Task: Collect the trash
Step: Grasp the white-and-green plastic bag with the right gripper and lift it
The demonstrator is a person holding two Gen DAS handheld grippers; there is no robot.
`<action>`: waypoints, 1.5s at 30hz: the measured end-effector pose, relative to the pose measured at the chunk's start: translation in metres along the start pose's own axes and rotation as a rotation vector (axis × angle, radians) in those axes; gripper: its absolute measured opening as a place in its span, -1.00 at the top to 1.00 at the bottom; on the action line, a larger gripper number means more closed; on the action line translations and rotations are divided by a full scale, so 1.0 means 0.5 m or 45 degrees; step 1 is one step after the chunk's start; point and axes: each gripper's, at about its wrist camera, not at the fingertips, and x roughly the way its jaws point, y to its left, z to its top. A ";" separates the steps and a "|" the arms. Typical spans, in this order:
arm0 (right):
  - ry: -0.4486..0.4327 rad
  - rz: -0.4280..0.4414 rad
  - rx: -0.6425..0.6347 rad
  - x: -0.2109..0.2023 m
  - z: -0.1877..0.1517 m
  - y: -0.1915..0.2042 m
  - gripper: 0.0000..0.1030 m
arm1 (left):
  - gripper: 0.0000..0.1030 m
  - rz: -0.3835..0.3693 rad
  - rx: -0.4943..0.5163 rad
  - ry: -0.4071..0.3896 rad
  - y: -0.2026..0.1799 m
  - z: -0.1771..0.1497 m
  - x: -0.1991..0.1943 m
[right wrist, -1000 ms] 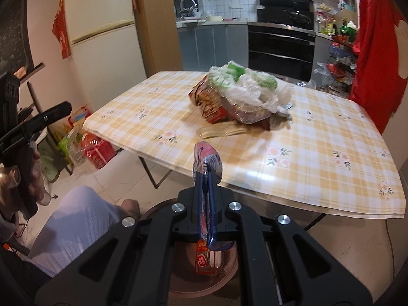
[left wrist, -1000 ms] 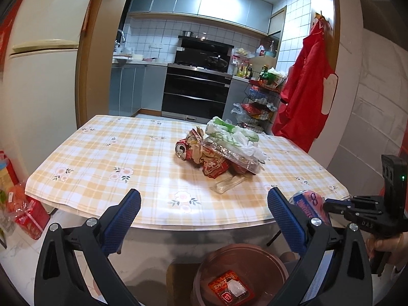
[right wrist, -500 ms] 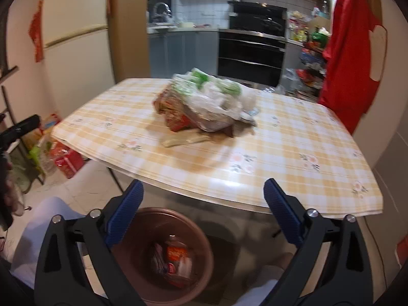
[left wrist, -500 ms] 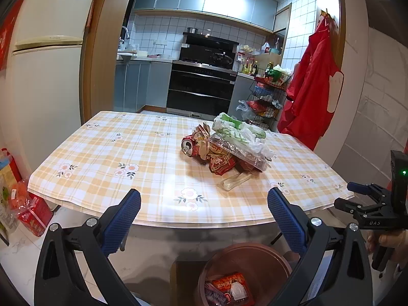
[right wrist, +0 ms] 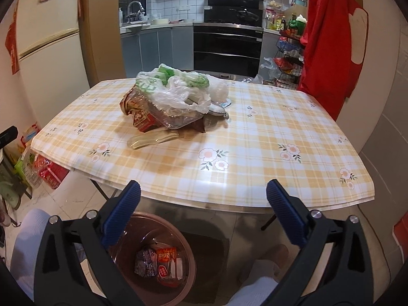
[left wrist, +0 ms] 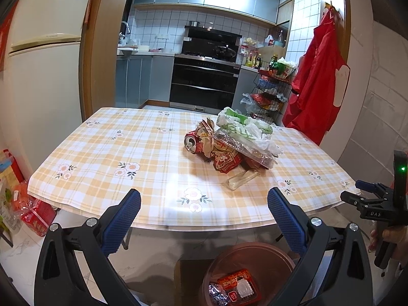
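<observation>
Down at six o'clock, the brown waste bin (right wrist: 150, 262) on the floor holds a few wrappers (right wrist: 159, 261), below the counter's (right wrist: 255, 140) near edge. Both the left gripper (left wrist: 204, 205) and the right gripper (right wrist: 203, 199) hover with jaws wide apart and nothing between them; the right's jaws have just been opening. Toward twelve o'clock on the checked cloth lies the trash pile (left wrist: 229, 141): a crushed red can (left wrist: 191, 143), red snack packets, a clear tray and a white plastic bag (right wrist: 176, 89).
</observation>
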 end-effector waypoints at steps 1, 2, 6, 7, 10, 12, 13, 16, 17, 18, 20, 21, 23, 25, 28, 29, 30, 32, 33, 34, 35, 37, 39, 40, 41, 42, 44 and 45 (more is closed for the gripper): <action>-0.001 0.000 0.007 0.004 0.003 -0.003 -0.89 | -0.89 0.000 0.003 0.006 -0.002 0.004 0.006; -0.001 -0.001 0.010 0.007 0.006 -0.005 -0.89 | -0.89 -0.001 0.005 0.010 -0.003 0.006 0.011; 0.005 -0.019 0.021 0.024 0.021 -0.013 -0.89 | -0.89 0.000 0.015 0.026 -0.008 0.018 0.034; 0.005 -0.018 0.027 0.031 0.026 -0.017 -0.89 | -0.89 0.000 0.015 0.030 -0.008 0.022 0.041; 0.007 -0.009 0.040 0.045 0.040 -0.026 -0.89 | -0.89 0.006 0.009 0.042 -0.004 0.032 0.060; 0.012 0.000 0.048 0.060 0.057 -0.033 -0.89 | -0.89 0.010 0.002 0.054 0.000 0.043 0.080; 0.015 0.009 0.049 0.065 0.065 -0.035 -0.89 | -0.89 0.013 0.001 0.056 0.003 0.049 0.089; 0.014 0.080 0.025 0.093 0.107 -0.040 -0.89 | -0.89 0.019 0.007 0.057 0.007 0.068 0.119; 0.009 0.095 0.006 0.104 0.127 -0.040 -0.89 | -0.89 0.019 0.006 0.059 0.007 0.073 0.128; 0.000 0.103 -0.008 0.113 0.143 -0.039 -0.89 | -0.89 0.018 0.005 0.059 0.009 0.080 0.140; -0.025 0.133 -0.044 0.139 0.183 -0.036 -0.89 | -0.89 0.017 0.006 0.061 0.013 0.093 0.166; -0.034 0.147 -0.073 0.161 0.211 -0.032 -0.89 | -0.89 0.016 0.007 0.063 0.014 0.099 0.179; -0.026 0.173 -0.119 0.209 0.262 -0.023 -0.89 | -0.89 0.015 0.010 0.068 0.019 0.112 0.207; 0.011 0.240 -0.163 0.262 0.309 -0.010 -0.89 | -0.89 0.012 0.010 0.065 0.022 0.125 0.230; 0.013 0.181 -0.238 0.339 0.369 0.025 -0.89 | -0.89 0.006 0.009 0.060 0.027 0.144 0.265; 0.030 0.204 -0.238 0.361 0.382 0.032 -0.89 | -0.89 0.003 0.006 0.059 0.029 0.151 0.280; 0.044 0.241 -0.230 0.392 0.399 0.039 -0.88 | -0.89 0.001 0.005 0.061 0.030 0.155 0.289; 0.056 0.240 -0.222 0.440 0.421 0.053 -0.88 | -0.89 -0.004 0.007 0.069 0.030 0.157 0.311; 0.067 0.236 -0.223 0.466 0.431 0.061 -0.88 | -0.89 -0.007 0.010 0.076 0.030 0.156 0.321; 0.085 0.247 -0.218 0.488 0.436 0.066 -0.88 | -0.89 -0.010 0.012 0.080 0.031 0.154 0.326; 0.117 0.260 -0.205 0.512 0.438 0.071 -0.89 | -0.89 -0.016 0.012 0.088 0.032 0.151 0.336; 0.167 0.282 -0.192 0.544 0.432 0.079 -0.88 | -0.89 -0.026 0.012 0.105 0.033 0.145 0.349; 0.211 0.280 -0.210 0.563 0.417 0.087 -0.86 | -0.89 -0.041 0.012 0.125 0.034 0.137 0.363; 0.221 0.286 -0.219 0.565 0.410 0.087 -0.79 | -0.88 -0.045 0.012 0.132 0.033 0.133 0.367; 0.232 0.291 -0.230 0.566 0.402 0.088 -0.52 | -0.88 -0.049 0.010 0.137 0.032 0.130 0.370; 0.238 0.295 -0.230 0.563 0.397 0.085 -0.26 | -0.88 -0.053 0.009 0.139 0.031 0.127 0.371; 0.242 0.313 -0.201 0.554 0.393 0.070 0.07 | -0.84 -0.066 0.010 0.143 0.026 0.122 0.372; 0.234 0.324 -0.186 0.543 0.392 0.060 0.21 | -0.82 -0.072 0.016 0.147 0.022 0.121 0.373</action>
